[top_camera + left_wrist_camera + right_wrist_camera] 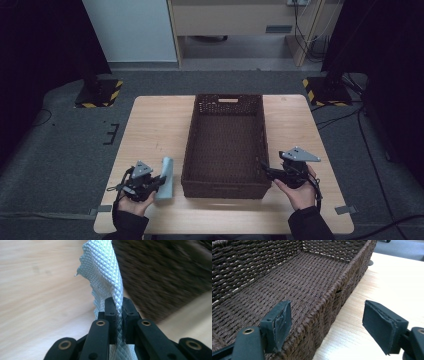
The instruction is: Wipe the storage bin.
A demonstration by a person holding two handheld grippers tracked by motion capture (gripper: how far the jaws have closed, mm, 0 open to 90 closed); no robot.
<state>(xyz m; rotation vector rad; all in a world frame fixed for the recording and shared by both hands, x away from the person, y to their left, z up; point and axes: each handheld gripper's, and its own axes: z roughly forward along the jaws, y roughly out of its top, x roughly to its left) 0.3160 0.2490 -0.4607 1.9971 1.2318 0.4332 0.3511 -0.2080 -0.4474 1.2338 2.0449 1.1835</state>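
Left gripper (119, 322) is pinching the light blue cloth (103, 272) tight near the desk's front-left edge, just beside the basket (225, 187). Right gripper (325, 325) is sitting wide open, empty, straddling the basket's right rim. Next it's probably needing a lift over the wall.

The room is dim in the high view: both far corners fall to near black, and the grey floor reads dull. The wooden table (150, 125) is the brightest surface, lit evenly from above, with no hard shadows and no glare. Detail in this view is soft and slightly grainy.

The left gripper view is much brighter. The pale textured cloth (105, 270) is sharp close to the camera, while the dark wicker basket (162, 277) behind it is smeared by motion blur.

The right gripper view is bright and sharp; the basket weave is crisp, and the tabletop shows a mild sheen at upper right.
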